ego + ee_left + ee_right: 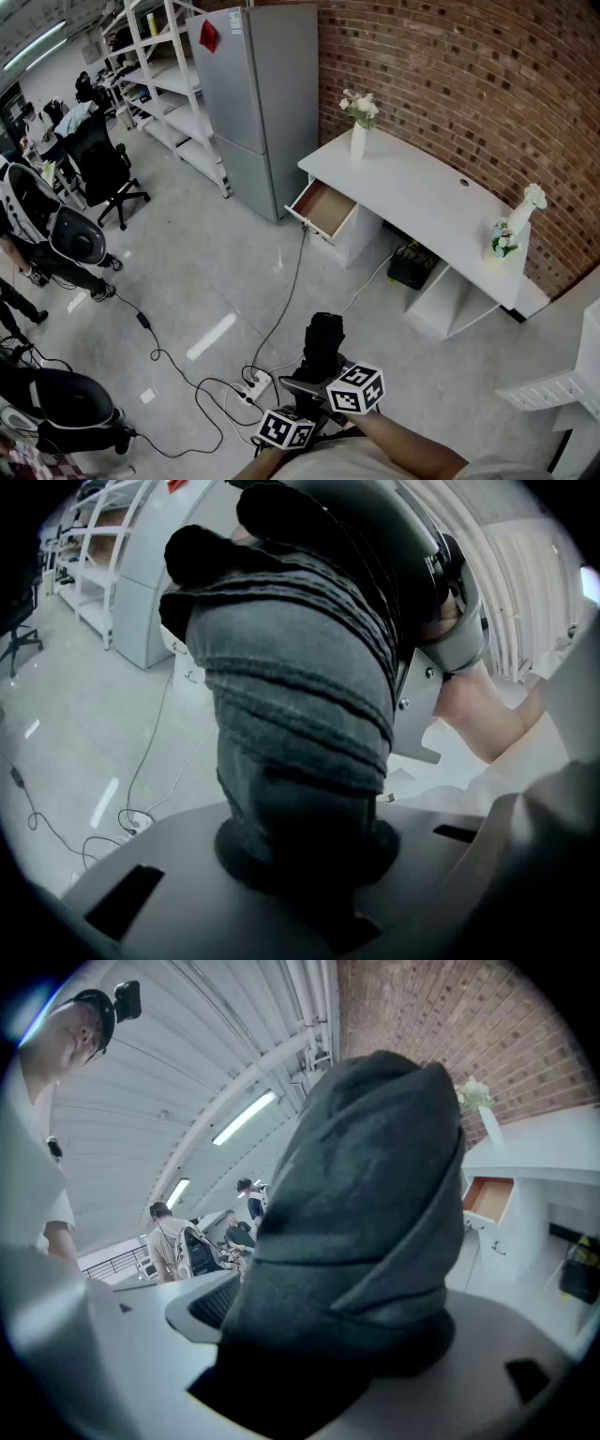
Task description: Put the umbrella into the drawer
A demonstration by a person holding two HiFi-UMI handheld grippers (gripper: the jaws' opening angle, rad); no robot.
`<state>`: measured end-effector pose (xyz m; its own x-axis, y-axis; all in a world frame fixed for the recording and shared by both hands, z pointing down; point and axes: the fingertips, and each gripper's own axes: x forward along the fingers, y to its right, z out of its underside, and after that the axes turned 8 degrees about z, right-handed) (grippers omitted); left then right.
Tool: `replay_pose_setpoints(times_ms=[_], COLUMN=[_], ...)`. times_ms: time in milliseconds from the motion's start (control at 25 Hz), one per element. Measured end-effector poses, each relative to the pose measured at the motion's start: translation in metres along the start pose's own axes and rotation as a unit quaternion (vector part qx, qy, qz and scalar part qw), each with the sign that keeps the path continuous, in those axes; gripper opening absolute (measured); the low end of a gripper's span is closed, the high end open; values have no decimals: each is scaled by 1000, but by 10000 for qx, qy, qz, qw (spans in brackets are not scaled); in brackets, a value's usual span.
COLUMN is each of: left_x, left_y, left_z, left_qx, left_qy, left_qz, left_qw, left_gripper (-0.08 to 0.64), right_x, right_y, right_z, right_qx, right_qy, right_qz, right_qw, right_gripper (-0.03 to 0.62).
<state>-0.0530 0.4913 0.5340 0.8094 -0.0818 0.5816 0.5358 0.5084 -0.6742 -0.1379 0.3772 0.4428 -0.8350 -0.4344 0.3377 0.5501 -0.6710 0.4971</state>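
Observation:
A folded black umbrella [323, 342] stands upright over the floor at the bottom middle of the head view. My left gripper [309, 398] is shut on its lower end; in the left gripper view the dark folds [300, 714] rise straight out of the jaws [300, 855]. My right gripper [333, 370] reaches in from the right with its jaws spread wide around the umbrella's body [366, 1204], and I cannot see its pads pressing on it. The open drawer [323, 208] juts out of the white desk [422, 202], well beyond the umbrella.
A grey fridge [258, 89] and white shelves [169, 84] stand left of the desk. Cables and a power strip [253, 384] lie on the floor near me. Office chairs [103, 169] and people are at the left. Two flower vases [359, 131] stand on the desk.

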Motion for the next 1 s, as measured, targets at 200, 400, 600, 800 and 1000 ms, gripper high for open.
replay_pose_setpoints(times_ms=[200, 400, 600, 800, 1000], left_x=[7, 11, 16, 21, 30], left_y=[0, 0, 4, 9, 17], left_z=[6, 8, 8, 7, 4], left_qx=[-7, 11, 74, 110, 74], left_qy=[-45, -73, -93, -105, -117], left_qz=[82, 130, 121, 121, 90], left_qw=[10000, 9999, 9999, 9998, 9999], left_gripper=[49, 49, 48, 48, 46], right_x=[-2, -5, -13, -21, -30], right_y=[1, 3, 6, 11, 19], right_z=[-1, -1, -2, -1, 1], right_qx=[0, 30, 161, 176, 206], right_qy=[8, 66, 180, 169, 115], right_qz=[7, 14, 4, 87, 112], right_qw=[10000, 10000, 9997, 9997, 9997], right_gripper=[423, 425, 425, 424, 423])
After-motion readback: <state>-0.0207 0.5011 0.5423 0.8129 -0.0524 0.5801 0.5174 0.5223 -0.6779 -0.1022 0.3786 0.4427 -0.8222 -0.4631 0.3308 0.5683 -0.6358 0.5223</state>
